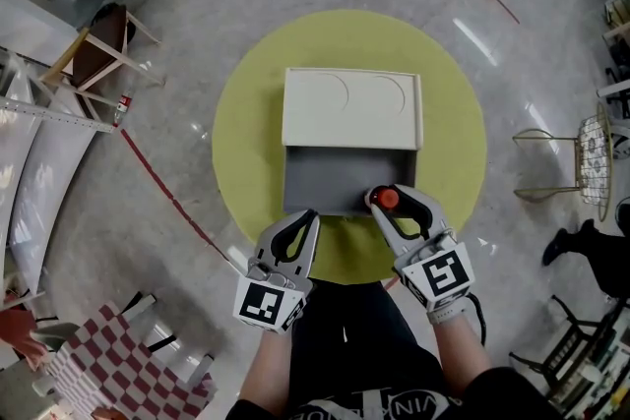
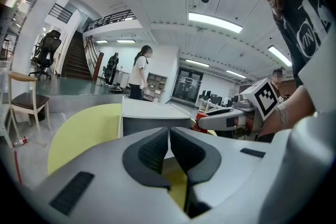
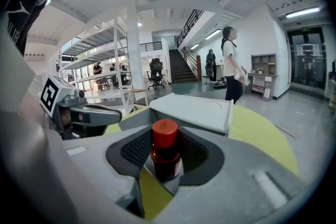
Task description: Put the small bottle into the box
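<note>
Right gripper (image 1: pixel 392 204) clamps red-capped bottle (image 3: pixel 166 150) upright at box (image 1: pixel 349 177) near edge. Left gripper (image 1: pixel 300 225) jaws closed, empty, beside box.

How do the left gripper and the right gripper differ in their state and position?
The left gripper has its fingers shut on nothing; the right gripper has its fingers clamped on the small bottle, which stands upright. The right gripper reaches the near right corner of the box; the left gripper stops at its near edge. Both point toward the open box.
</note>
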Demonstrator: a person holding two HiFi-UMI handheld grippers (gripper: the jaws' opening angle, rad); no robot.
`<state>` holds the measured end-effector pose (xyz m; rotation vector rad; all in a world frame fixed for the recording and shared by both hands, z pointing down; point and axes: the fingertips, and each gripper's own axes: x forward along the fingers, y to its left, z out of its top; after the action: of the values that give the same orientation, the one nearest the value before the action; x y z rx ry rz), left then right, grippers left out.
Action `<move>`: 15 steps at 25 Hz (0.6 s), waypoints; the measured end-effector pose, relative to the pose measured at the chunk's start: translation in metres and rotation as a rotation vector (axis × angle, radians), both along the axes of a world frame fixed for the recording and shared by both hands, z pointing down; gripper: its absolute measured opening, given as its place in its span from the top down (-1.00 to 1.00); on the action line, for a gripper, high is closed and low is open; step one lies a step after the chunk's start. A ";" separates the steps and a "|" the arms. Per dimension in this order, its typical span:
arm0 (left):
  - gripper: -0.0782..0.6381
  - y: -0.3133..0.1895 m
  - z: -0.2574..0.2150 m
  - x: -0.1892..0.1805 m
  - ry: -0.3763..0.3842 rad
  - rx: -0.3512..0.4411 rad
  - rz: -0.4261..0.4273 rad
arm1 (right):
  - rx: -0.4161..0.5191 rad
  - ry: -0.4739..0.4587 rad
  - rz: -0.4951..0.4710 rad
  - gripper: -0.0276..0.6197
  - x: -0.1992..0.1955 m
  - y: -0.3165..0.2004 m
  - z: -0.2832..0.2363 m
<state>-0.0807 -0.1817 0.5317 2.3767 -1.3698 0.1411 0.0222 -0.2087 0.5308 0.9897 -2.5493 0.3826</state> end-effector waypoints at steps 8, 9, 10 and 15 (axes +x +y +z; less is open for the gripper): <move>0.73 0.001 0.004 -0.004 0.006 -0.004 -0.005 | 0.030 0.101 -0.056 0.46 -0.006 0.004 0.010; 0.73 0.001 0.004 -0.004 0.006 -0.004 -0.005 | 0.033 0.107 -0.058 0.46 -0.007 0.004 0.010; 0.73 0.002 0.004 -0.004 0.006 -0.004 -0.005 | 0.035 0.109 -0.057 0.46 -0.008 0.004 0.010; 0.73 0.002 0.003 -0.005 0.009 -0.005 -0.003 | 0.036 0.108 -0.045 0.46 -0.008 0.003 0.009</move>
<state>-0.0856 -0.1797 0.5348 2.3684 -1.3675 0.1318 0.0143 -0.2061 0.5397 0.9375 -2.4842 0.2643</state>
